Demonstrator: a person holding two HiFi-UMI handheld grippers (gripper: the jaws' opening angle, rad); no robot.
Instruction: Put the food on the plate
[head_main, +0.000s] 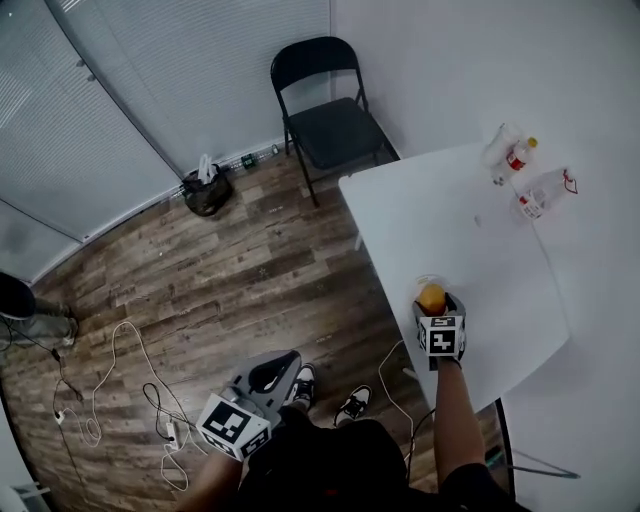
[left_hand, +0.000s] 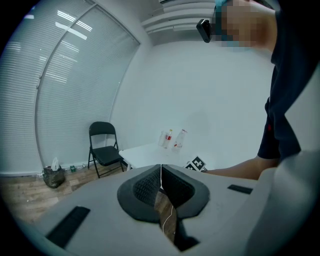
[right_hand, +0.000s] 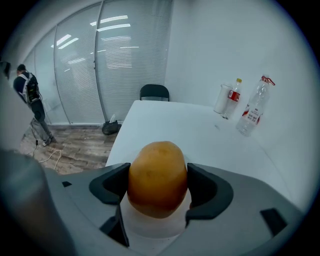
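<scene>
the right gripper (right_hand: 157, 184) has its fingers clamped on the food (head_main: 431, 297), a rounded orange-yellow lump pinched at its narrow sides, with its long axis running crosswise to the squeeze, over the near edge of the white table (head_main: 470, 230). just below the fingers lies a pale round shape (right_hand: 155, 223), which i take for the plate, though white on white leaves me unsure. the left gripper (left_hand: 161, 186) hangs low over the wooden floor, fingers pressed together on nothing, well apart from it all.
</scene>
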